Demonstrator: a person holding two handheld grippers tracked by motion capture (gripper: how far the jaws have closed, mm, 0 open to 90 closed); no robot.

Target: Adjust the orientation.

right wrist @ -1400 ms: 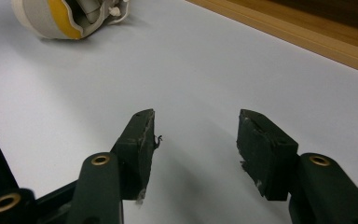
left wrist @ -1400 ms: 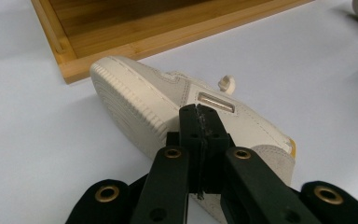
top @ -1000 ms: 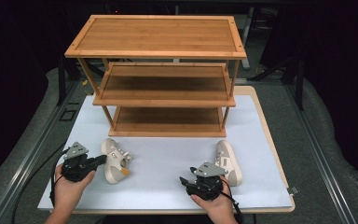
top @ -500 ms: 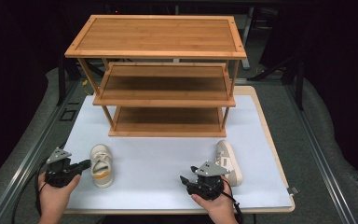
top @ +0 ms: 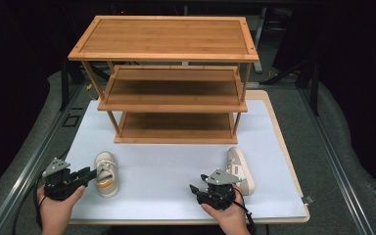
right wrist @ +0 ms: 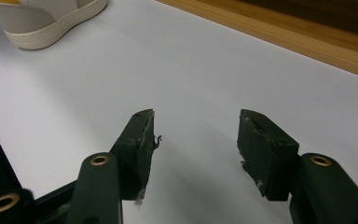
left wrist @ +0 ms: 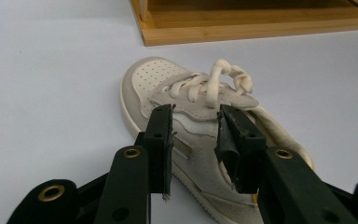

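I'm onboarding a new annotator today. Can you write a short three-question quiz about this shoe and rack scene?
1. True or false: the right tongs grip a shoe.
2. How many shelves does the wooden rack have? A) two B) three C) four
3. Fill in: the left tongs are open around the left shoe's ____.

Key: 1 false, they are open over the bare white mat; 2 B; 3 side, by the laces.

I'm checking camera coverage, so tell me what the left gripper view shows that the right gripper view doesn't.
Left gripper view: the laces and perforated toe of the left shoe, with the left tongs open just above its side. Right gripper view: the right tongs open over bare mat, and a yellow-trimmed shoe end at the top left corner. Both: the white mat and the wooden rack's base.
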